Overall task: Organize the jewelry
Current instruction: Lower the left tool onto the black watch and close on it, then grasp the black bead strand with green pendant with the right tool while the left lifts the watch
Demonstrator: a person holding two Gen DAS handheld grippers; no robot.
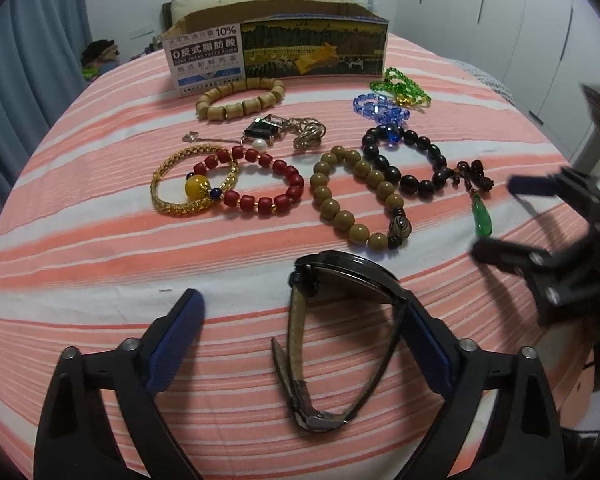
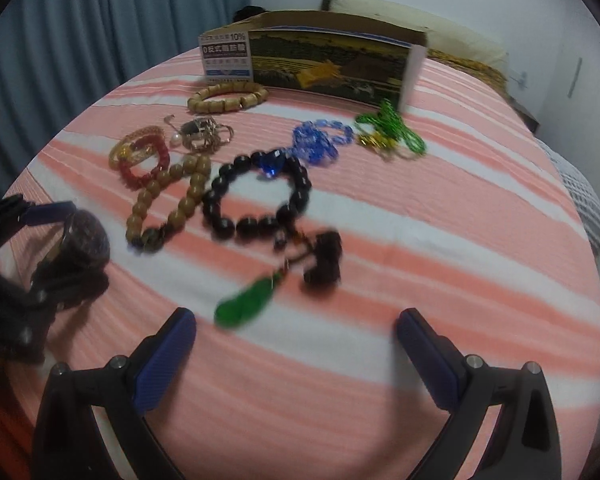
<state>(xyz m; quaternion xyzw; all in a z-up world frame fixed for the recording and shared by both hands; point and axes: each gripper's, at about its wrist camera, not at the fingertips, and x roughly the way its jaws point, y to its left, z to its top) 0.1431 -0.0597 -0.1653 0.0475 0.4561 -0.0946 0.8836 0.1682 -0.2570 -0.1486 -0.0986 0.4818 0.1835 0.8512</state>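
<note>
A wristwatch [image 1: 342, 276] with a dark face and tan strap lies between the open fingers of my left gripper [image 1: 300, 316], its case against the right finger. It also shows in the right wrist view [image 2: 82, 236]. Beyond it lie a tan bead bracelet [image 1: 352, 196], a red bead bracelet [image 1: 260, 180], a gold bangle [image 1: 180, 184] and a black bead bracelet [image 1: 412, 160] with a green pendant [image 2: 244, 300]. My right gripper [image 2: 296, 328] is open and empty, just short of the pendant. An open cardboard box [image 1: 276, 48] stands at the back.
A wooden barrel-bead bracelet [image 1: 240, 100], a blue crystal bracelet [image 1: 380, 108], a green bead strand [image 1: 404, 84] and silver pieces [image 1: 288, 128] lie on the striped pink bedsheet [image 1: 100, 260]. Curtains hang left, wardrobes stand right.
</note>
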